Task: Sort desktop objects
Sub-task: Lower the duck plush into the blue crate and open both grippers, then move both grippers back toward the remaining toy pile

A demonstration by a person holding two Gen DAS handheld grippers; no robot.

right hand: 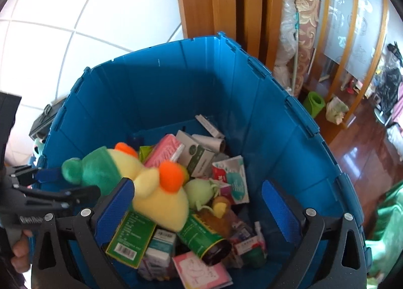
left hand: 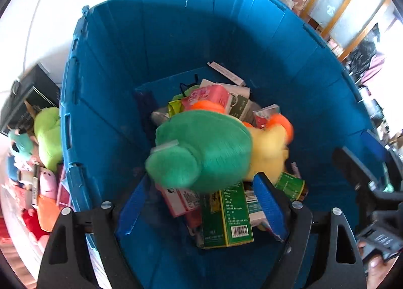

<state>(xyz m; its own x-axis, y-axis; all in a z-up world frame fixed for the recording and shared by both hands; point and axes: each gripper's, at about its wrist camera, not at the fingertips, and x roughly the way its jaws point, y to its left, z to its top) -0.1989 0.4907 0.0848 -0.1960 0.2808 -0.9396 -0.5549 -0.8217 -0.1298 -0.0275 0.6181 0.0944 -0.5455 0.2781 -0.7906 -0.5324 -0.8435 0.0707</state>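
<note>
a deep blue plastic bin (right hand: 252,92) with ribbed folding walls holds a jumble of cardboard boxes, a dark bottle (right hand: 204,241) and a pale green soft ball (right hand: 200,192). more plush toys (left hand: 47,135) sit outside it. the fuzzy yellow-and-green plush toy (left hand: 204,148) lies on the pile, blurred, above the left gripper (left hand: 204,203) and beside the right gripper's (right hand: 199,203) left finger; both sets of fingers stand apart, gripping nothing.

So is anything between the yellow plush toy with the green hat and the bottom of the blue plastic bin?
Yes. The plush toy lies on a pile of boxes, including a green carton, and a dark bottle covering the bin floor.
</note>
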